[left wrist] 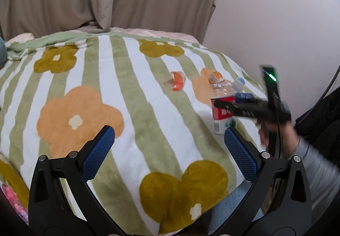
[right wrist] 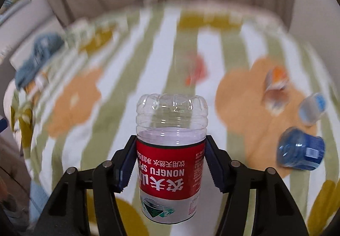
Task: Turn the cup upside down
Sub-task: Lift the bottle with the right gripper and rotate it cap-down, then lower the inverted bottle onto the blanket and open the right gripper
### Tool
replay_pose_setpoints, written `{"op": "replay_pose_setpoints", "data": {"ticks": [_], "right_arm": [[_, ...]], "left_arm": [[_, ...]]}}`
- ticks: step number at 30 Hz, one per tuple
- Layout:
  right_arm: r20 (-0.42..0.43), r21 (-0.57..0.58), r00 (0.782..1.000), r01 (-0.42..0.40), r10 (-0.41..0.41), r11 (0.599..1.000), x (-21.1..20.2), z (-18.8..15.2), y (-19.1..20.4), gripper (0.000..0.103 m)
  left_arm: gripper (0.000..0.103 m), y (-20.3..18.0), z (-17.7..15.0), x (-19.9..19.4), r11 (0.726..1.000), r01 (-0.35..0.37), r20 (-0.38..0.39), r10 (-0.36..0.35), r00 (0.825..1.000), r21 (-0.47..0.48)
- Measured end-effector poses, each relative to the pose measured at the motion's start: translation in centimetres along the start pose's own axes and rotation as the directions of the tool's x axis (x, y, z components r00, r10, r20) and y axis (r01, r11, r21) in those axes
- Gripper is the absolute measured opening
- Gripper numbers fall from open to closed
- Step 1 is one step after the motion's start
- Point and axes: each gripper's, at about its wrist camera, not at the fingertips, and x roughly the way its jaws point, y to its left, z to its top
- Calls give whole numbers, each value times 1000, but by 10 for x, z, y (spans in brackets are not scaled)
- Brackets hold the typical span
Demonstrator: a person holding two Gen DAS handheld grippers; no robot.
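The cup is a cut clear plastic bottle with a red Nongfu Spring label. It is upside down, closed ridged base on top, label text inverted. My right gripper is shut on its labelled middle and holds it over the flowered blanket. In the left wrist view the same cup shows at right, gripped from the right by the right gripper. My left gripper is open and empty, low over the blanket, left of the cup.
Other cut bottle cups lie on the blanket: an orange one, a second orange one, a light blue one and a dark blue one. Blue cloth lies far left. Curtains and a wall stand behind.
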Motion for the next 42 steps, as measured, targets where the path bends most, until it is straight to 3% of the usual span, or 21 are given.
{"op": "replay_pose_setpoints", "data": {"ticks": [2, 4, 8, 17, 36, 39, 41, 42], "right_arm": [[161, 49, 987, -34, 25, 998, -18, -29, -1, 57], [287, 52, 958, -18, 2, 998, -17, -54, 4, 57], [384, 14, 920, 84, -82, 996, -15, -82, 15, 57], [414, -14, 903, 134, -116, 991, -9, -116, 13, 57], [383, -31, 910, 183, -157, 983, -26, -127, 17, 58], [382, -19, 912, 168, -149, 986, -27, -126, 17, 70], [401, -12, 903, 173, -154, 985, -29, -126, 18, 97], [413, -11, 898, 172, -153, 985, -31, -126, 18, 100]], "left_arm": [[102, -2, -2, 5, 1000, 0, 8, 0, 1000, -14], [102, -4, -5, 11, 1000, -6, 4, 6, 1000, -23], [102, -9, -11, 18, 1000, -30, -16, 29, 999, -11], [102, -19, -12, 16, 999, -53, -5, 53, 999, 6], [102, -31, -8, 4, 997, -72, 47, 71, 996, 25], [103, -32, -8, -1, 997, -75, 54, 73, 996, 27], [102, -32, -9, -4, 996, -80, 57, 78, 995, 31], [102, -32, -9, -5, 996, -81, 59, 79, 995, 31]]}}
